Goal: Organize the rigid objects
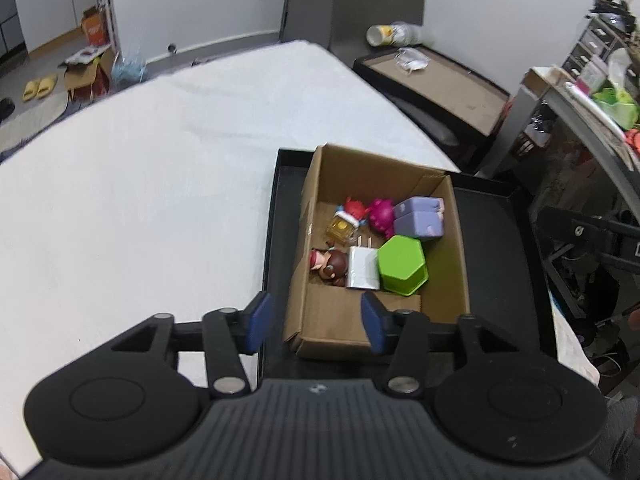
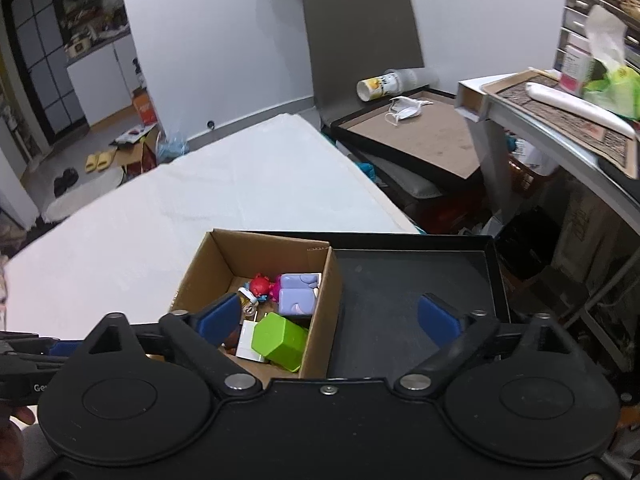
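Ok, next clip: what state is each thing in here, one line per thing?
cardboard box: open-topped, standing in the black tray, holding the toys
black tray: on the white table, bare beside the box
green hexagonal container: tipped over inside the box
white charger: lying in the box, prongs exposed
left gripper: open, holding nothing
right gripper: open wide, holding nothing

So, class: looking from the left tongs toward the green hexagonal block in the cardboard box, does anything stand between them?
Nothing visible does. The left tongs stand open and empty above the near wall of the cardboard box, whose top is open. The green hexagonal block lies inside with its top uncovered, a white charger beside it.
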The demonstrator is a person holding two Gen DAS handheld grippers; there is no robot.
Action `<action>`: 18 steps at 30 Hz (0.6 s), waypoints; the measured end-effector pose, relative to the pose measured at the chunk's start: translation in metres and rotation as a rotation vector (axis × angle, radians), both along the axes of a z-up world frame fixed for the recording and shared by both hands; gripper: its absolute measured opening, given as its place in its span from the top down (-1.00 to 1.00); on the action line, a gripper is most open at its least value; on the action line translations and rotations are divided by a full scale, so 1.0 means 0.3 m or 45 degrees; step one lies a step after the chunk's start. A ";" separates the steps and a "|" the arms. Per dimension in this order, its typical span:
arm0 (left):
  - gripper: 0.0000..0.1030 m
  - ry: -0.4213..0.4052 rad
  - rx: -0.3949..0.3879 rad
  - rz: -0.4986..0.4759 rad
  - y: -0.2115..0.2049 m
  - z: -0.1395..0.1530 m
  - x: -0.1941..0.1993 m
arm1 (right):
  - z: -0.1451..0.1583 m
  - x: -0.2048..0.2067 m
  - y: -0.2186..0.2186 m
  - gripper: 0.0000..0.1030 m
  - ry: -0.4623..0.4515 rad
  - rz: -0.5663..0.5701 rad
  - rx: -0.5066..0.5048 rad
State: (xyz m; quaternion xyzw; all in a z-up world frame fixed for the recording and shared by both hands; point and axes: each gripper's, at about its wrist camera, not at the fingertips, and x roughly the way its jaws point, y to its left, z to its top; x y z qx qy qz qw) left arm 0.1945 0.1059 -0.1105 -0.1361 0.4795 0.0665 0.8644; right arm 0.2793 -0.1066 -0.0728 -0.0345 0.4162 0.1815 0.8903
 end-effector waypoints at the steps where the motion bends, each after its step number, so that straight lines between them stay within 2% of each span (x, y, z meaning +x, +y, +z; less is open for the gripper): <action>1: -0.03 -0.008 0.000 -0.012 -0.006 0.013 -0.006 | 0.007 -0.009 -0.008 -0.92 0.007 -0.014 0.004; 3: -0.14 -0.032 0.001 -0.041 -0.022 0.040 -0.019 | 0.020 -0.028 -0.026 -1.00 0.018 -0.038 0.017; 5: -0.39 -0.064 0.014 -0.064 -0.040 0.065 -0.038 | 0.028 -0.051 -0.045 -1.00 0.022 -0.055 0.032; 8: -0.52 -0.096 0.030 -0.106 -0.069 0.094 -0.066 | 0.045 -0.090 -0.084 -1.00 0.013 -0.090 0.069; 11: -0.60 -0.117 0.023 -0.118 -0.088 0.112 -0.098 | 0.057 -0.131 -0.117 -1.00 0.003 -0.126 0.081; 18: -0.63 -0.146 0.043 -0.168 -0.132 0.147 -0.188 | 0.083 -0.227 -0.168 -1.00 -0.011 -0.143 0.073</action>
